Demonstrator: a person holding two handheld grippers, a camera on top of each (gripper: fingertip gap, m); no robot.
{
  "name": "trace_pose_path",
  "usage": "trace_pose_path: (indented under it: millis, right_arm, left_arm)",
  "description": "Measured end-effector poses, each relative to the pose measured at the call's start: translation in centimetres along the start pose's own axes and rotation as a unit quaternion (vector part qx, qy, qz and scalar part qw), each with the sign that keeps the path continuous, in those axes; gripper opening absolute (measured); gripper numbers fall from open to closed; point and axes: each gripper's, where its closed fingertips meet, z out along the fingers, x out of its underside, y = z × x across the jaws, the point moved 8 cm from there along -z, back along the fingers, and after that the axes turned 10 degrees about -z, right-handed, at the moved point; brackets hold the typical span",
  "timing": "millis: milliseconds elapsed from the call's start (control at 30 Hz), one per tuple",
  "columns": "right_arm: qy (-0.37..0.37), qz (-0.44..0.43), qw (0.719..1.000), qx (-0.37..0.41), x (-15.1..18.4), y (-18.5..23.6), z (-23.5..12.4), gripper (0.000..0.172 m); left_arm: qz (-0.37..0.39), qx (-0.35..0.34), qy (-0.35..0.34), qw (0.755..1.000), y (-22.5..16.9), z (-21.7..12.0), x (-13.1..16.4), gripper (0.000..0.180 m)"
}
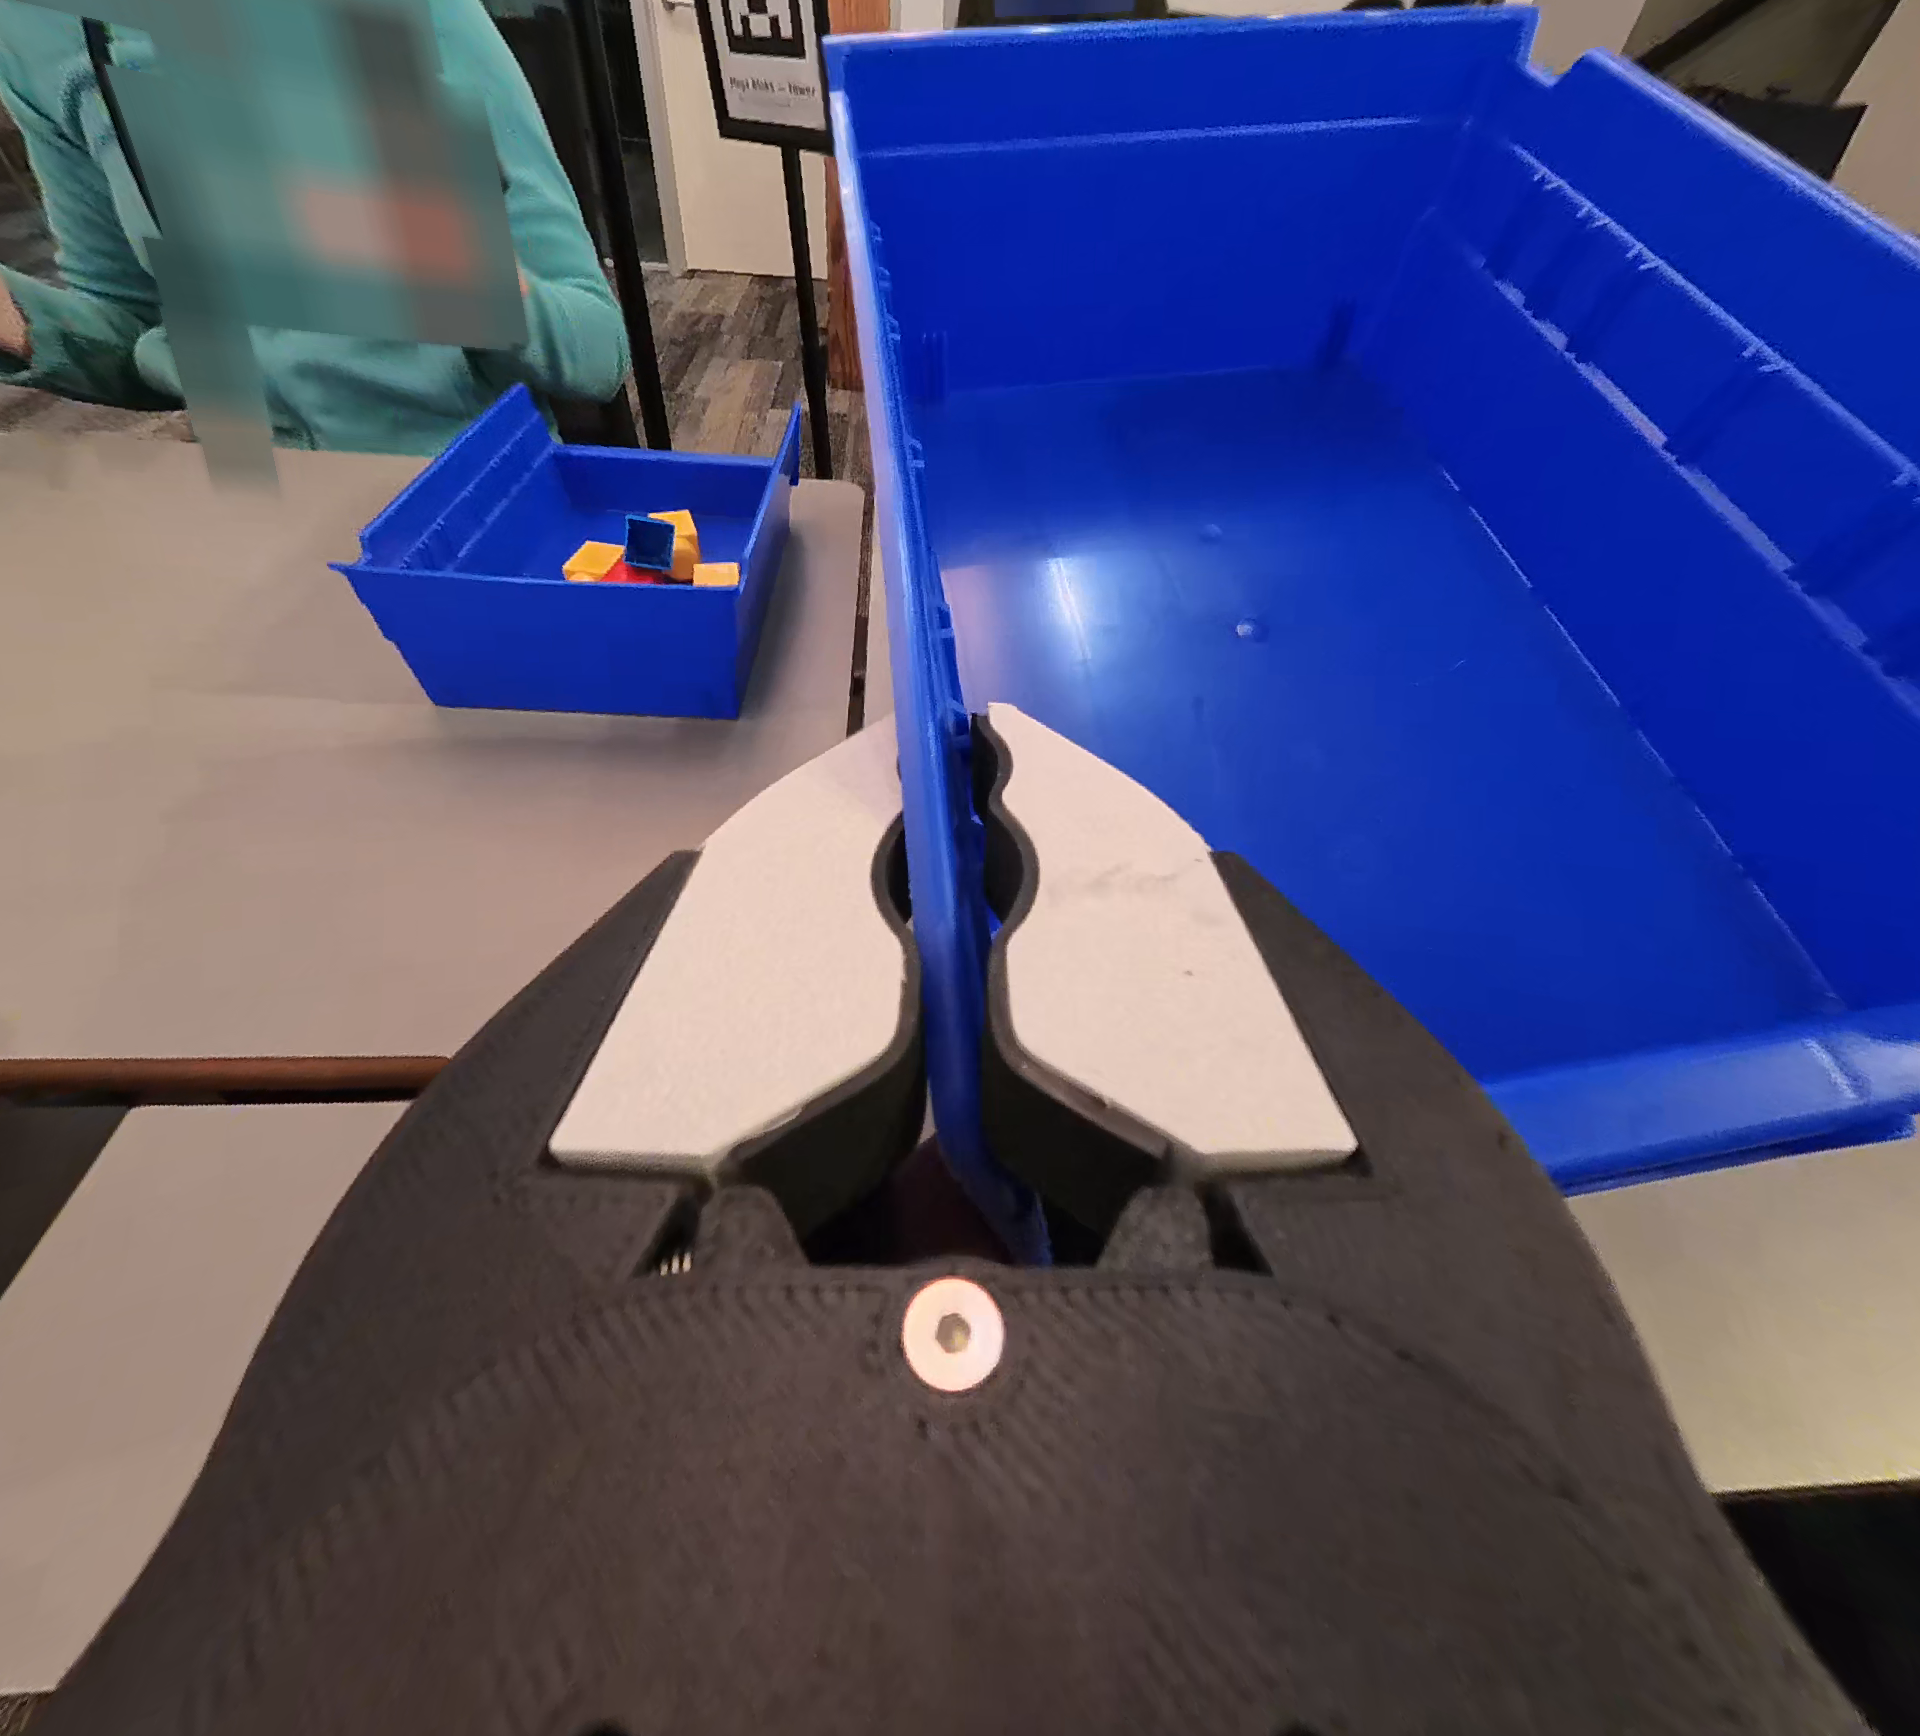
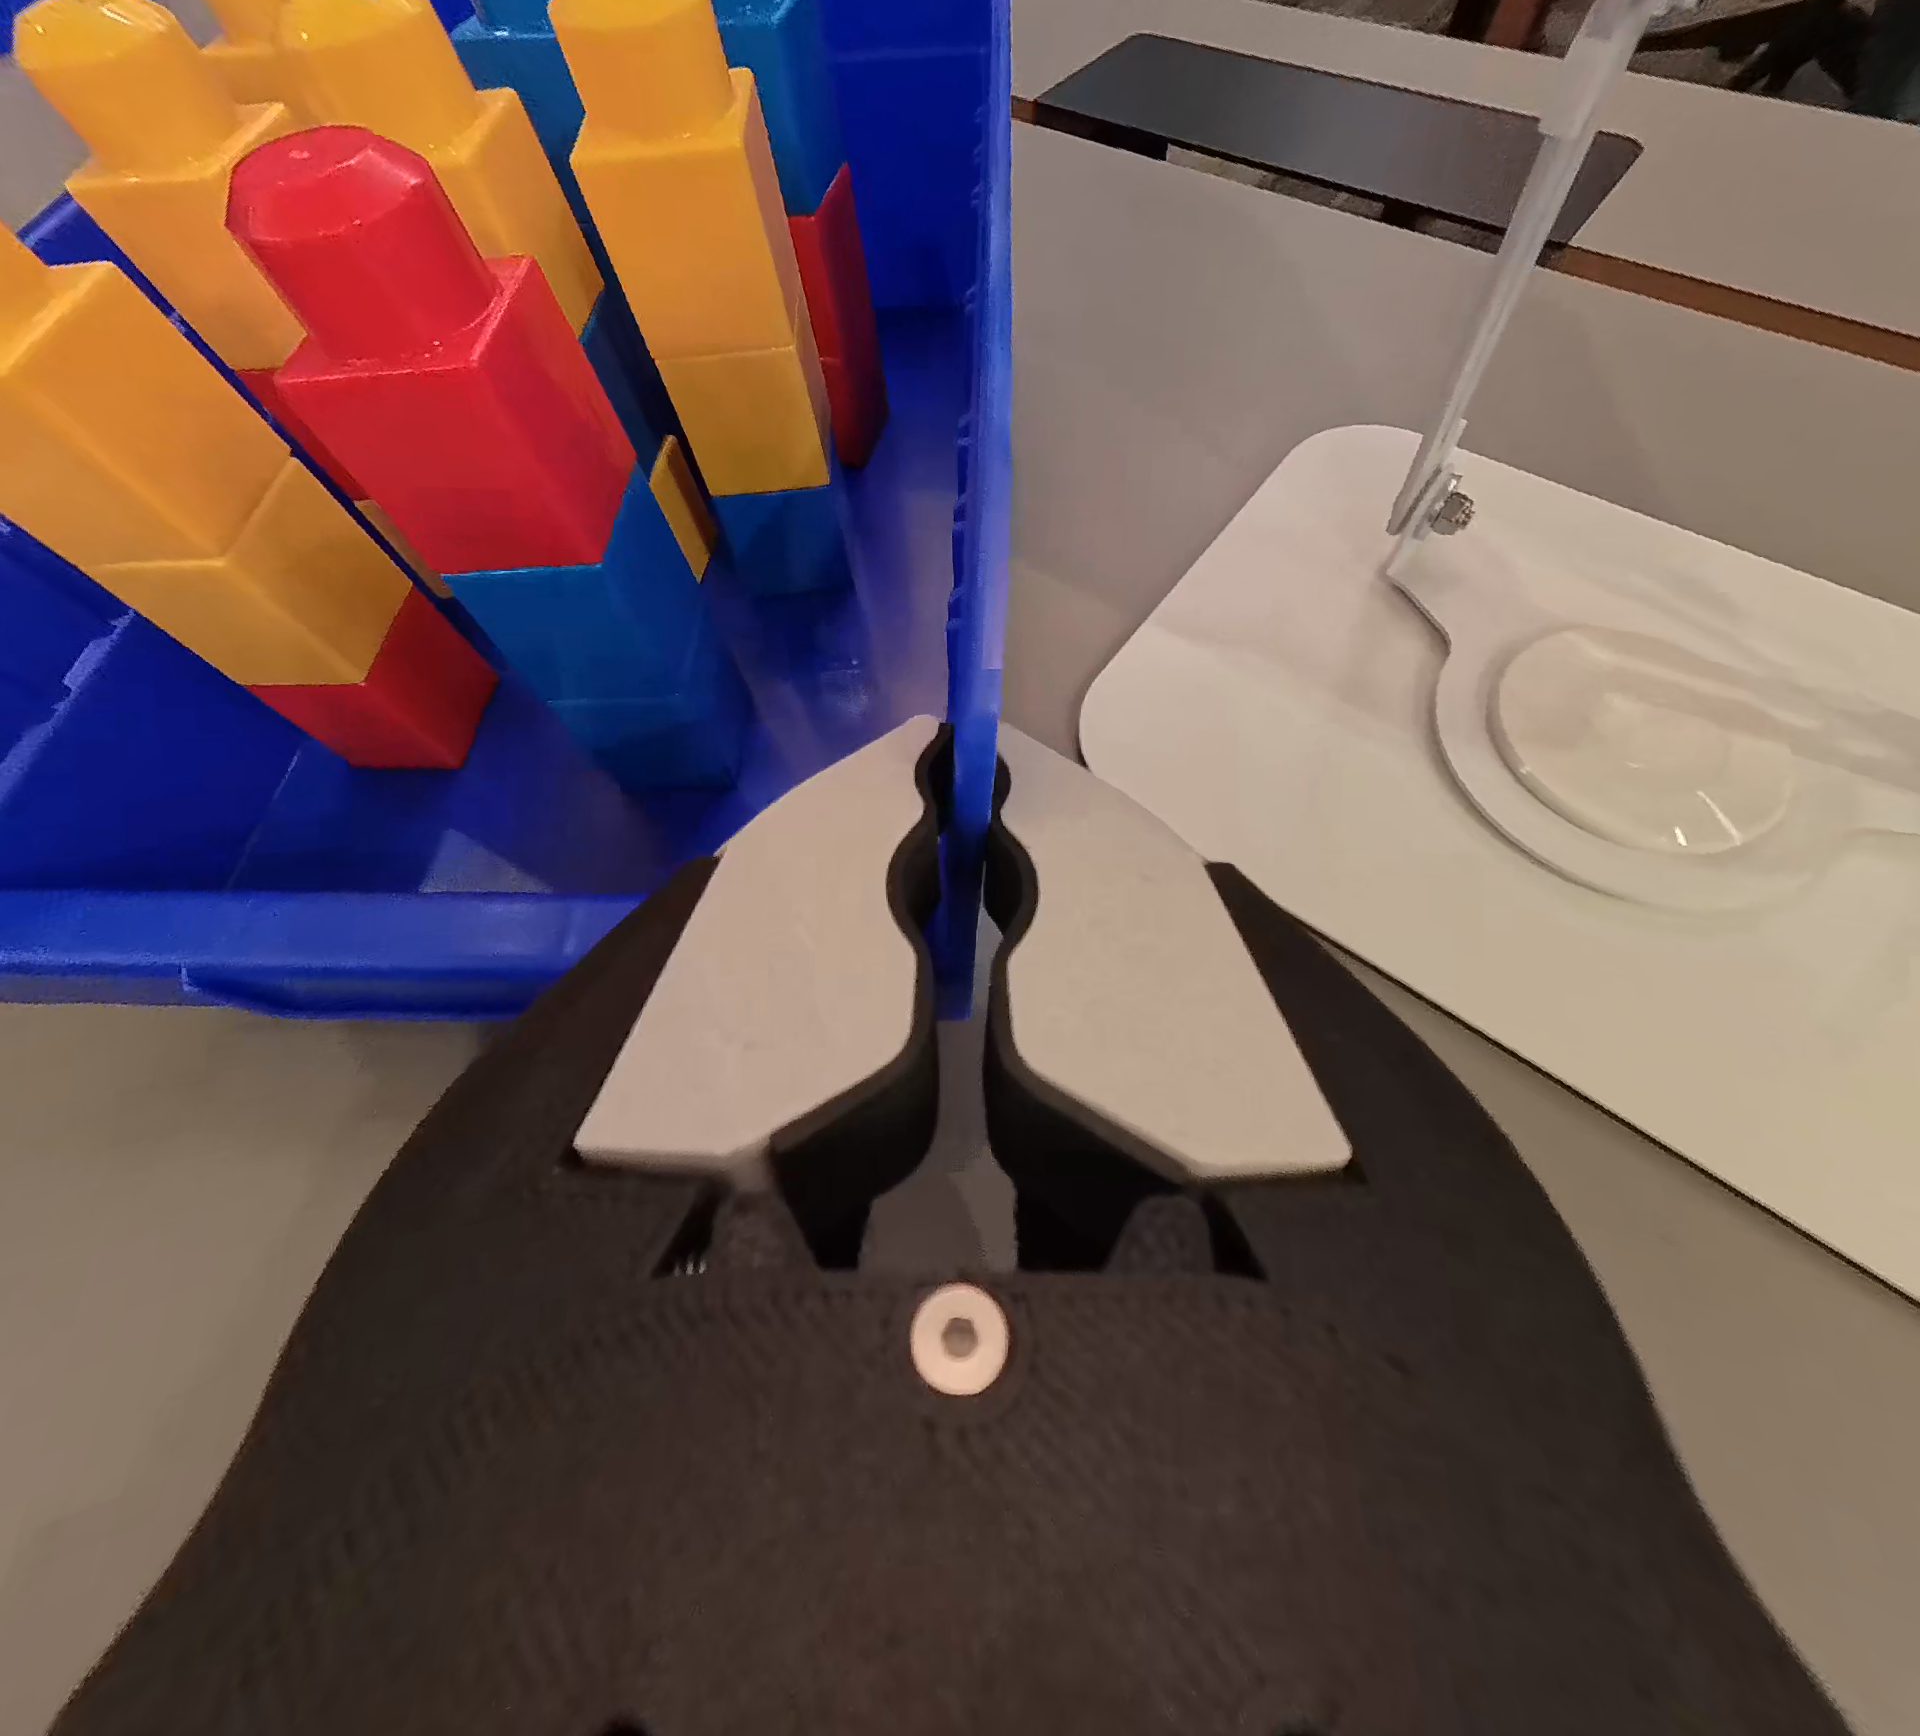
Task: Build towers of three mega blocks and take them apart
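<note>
Towers [image 2: 447,398] standing upright in blue bin [image 2: 914,252], just left of right gripper [image 2: 966,813] clamped on its wall — left gripper [image 1: 951,813] pinching empty bin [image 1: 1351,647] wall, farther off.

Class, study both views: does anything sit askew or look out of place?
Yes. The empty blue bin clamped by the left gripper hangs tilted, its near corner off the table. The block towers stand upright.
</note>
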Motion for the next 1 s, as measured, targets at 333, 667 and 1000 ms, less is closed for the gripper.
trace_pose_path:
  millis: [333,667,1000]
  right_arm:
    - [-0.06,0.011,0.998,0.029,-0.5,-1.8,-5.1,0.044]
    - [-0.161,-0.049,0.984,0.064,-4.2,-2.0,-17.1,0.033]
    - [-0.226,-0.056,0.956,0.178,-3.3,-6.6,-30.2,0.021]
  left_arm:
    - [0.034,0.021,-0.034,0.999,-4.5,-1.5,-3.3,0.005]
    - [0.116,0.092,-0.087,0.985,-17.9,-1.6,-8.4,0.005]
    - [0.145,0.266,-0.081,0.95,-36.8,4.7,-8.6,0.005]
